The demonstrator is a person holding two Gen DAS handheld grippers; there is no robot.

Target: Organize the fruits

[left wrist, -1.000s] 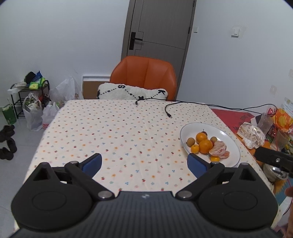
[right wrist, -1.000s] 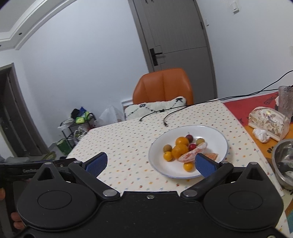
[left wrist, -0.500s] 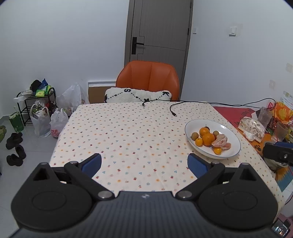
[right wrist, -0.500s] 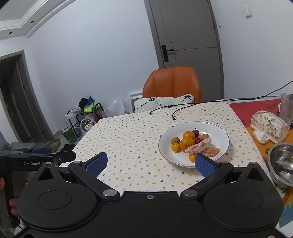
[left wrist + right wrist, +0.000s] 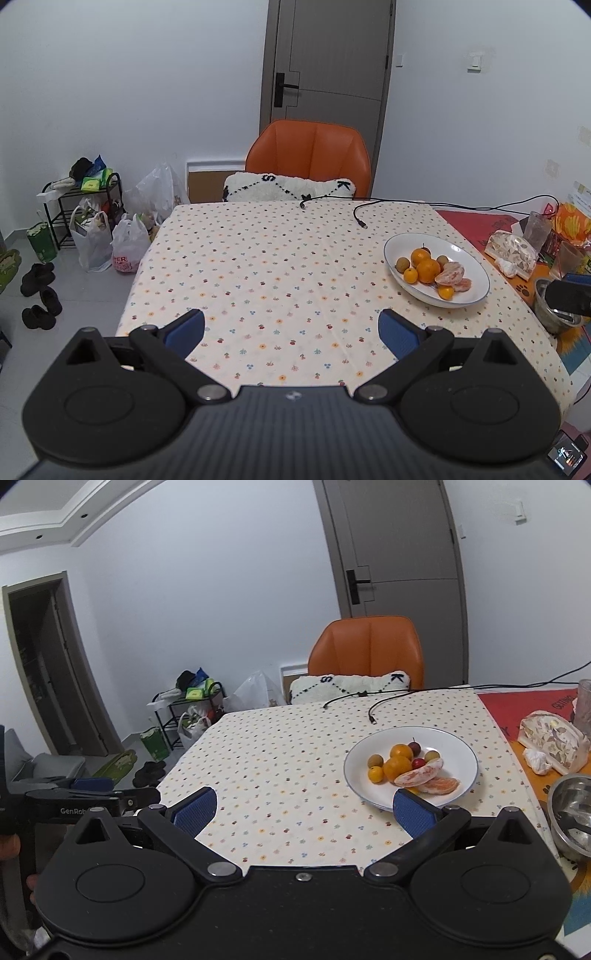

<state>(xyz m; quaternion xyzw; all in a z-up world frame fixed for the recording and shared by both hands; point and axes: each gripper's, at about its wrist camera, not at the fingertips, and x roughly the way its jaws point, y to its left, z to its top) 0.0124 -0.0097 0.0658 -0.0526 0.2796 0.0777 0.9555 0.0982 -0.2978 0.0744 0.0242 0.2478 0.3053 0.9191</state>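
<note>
A white plate [image 5: 461, 753] holds all the fruit: two oranges [image 5: 397, 768], a couple of small yellow-orange citrus [image 5: 375, 774], brownish round fruits [image 5: 374, 760], dark red ones [image 5: 414, 747], and peeled citrus segments [image 5: 421, 775] lying at the near side of the pile. The plate sits on the desk [image 5: 266, 266], which is covered with a cream cloth printed with small flowers (the plate is toward the cloth's right side as seen from the near end).

Beyond the plate, two black cable ends [image 5: 360, 218] lie on the cloth. To the plate's right are a patterned pouch [image 5: 554, 740], a crumpled white wad [image 5: 535, 760] and a steel bowl [image 5: 570, 812], all on a red and orange mat. Behind the far edge of the desk stands an orange chair [image 5: 308, 162] with a white cushion [image 5: 288, 188].

The right tongs [image 5: 303, 808] hang over the near edge of the desk, their blue pads wide apart and gripping nothing, the right pad just in front of the plate's near rim. The left tongs [image 5: 291, 326] are likewise spread and bare, further left of the plate, over bare cloth.

Off the desk's left side, on the floor, are plastic bags [image 5: 107, 240], a small black rack [image 5: 70, 206] and dark shoes [image 5: 38, 291].
</note>
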